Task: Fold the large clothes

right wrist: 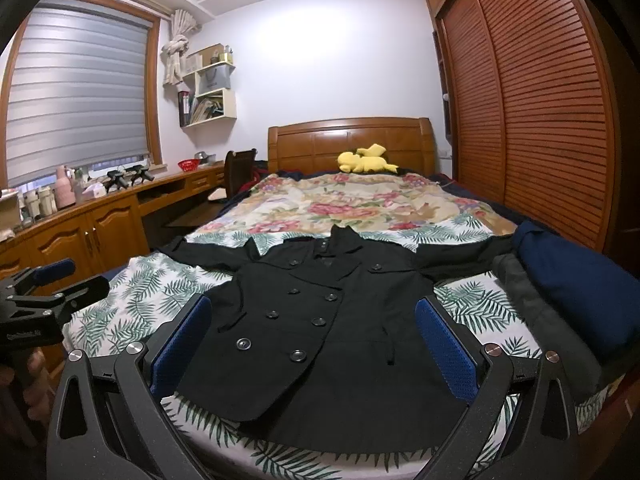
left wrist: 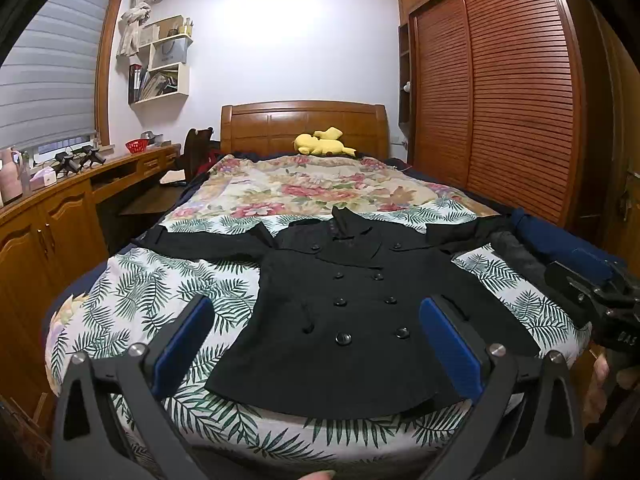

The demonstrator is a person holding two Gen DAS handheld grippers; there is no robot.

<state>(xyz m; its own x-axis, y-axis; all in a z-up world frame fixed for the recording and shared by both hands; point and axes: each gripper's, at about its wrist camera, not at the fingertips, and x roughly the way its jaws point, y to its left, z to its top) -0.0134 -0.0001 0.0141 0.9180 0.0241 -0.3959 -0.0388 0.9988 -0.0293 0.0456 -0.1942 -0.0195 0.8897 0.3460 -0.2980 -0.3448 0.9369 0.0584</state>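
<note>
Black coat (left wrist: 352, 312) lying flat, buttoned front up, sleeves spread, at the foot end of the bed (left wrist: 132, 304), with the left gripper (left wrist: 316, 344) and right gripper (right wrist: 312, 344) both hovering above its hem, jaws spread, gripping nothing.

The left tongs (left wrist: 318, 344) are held level with their blue-padded fingers (left wrist: 182, 346) spread wide, nothing between them. The right tongs (right wrist: 314, 344) match this pose, fingers (right wrist: 446, 350) wide apart and empty. Each appears at the edge of the other's view, gripped from below by a hand (right wrist: 34, 376), side by side.
</note>
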